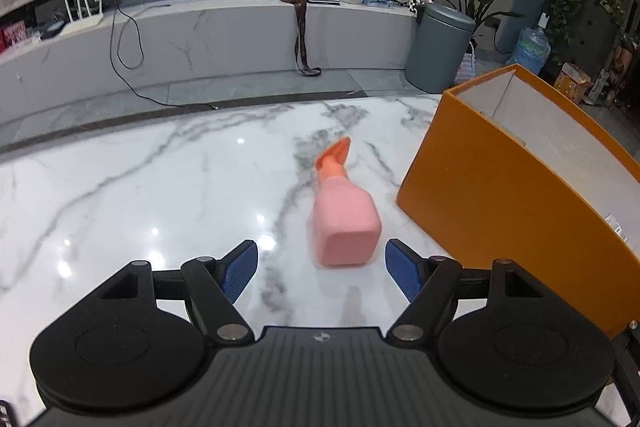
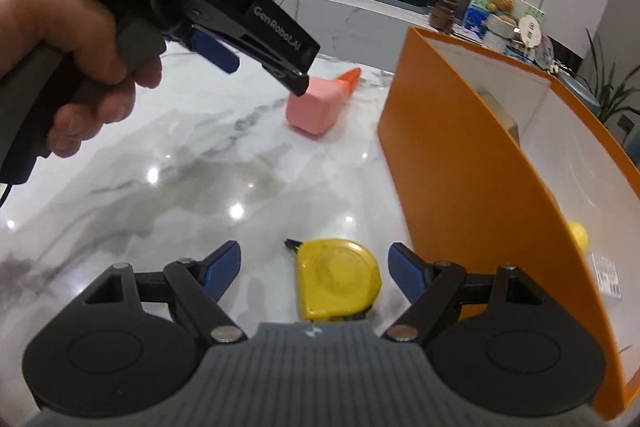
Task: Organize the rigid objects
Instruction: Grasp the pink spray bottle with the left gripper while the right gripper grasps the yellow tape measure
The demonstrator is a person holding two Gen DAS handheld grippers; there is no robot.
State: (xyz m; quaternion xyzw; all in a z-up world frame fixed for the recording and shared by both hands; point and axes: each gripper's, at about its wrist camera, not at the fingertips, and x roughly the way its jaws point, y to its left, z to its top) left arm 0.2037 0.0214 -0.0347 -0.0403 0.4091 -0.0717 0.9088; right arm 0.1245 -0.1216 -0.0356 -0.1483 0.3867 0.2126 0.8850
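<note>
A pink spray bottle [image 1: 344,223] with an orange nozzle lies on the marble table, base toward my left gripper [image 1: 321,265], which is open just short of it. The bottle also shows in the right wrist view [image 2: 316,103], with the hand-held left gripper [image 2: 256,67] above it. A yellow tape measure [image 2: 338,279] lies flat between the open fingers of my right gripper [image 2: 315,267]. An orange box [image 1: 520,187] stands at the right, open at the top; in the right wrist view [image 2: 480,163] it holds a yellow object [image 2: 578,233] and a tan item [image 2: 500,115].
The marble table [image 1: 140,195] extends left. Beyond its far edge are a grey bin [image 1: 438,47], a white counter [image 1: 208,35] with a brown bottle, a teddy bear and clutter, plus plants at the right.
</note>
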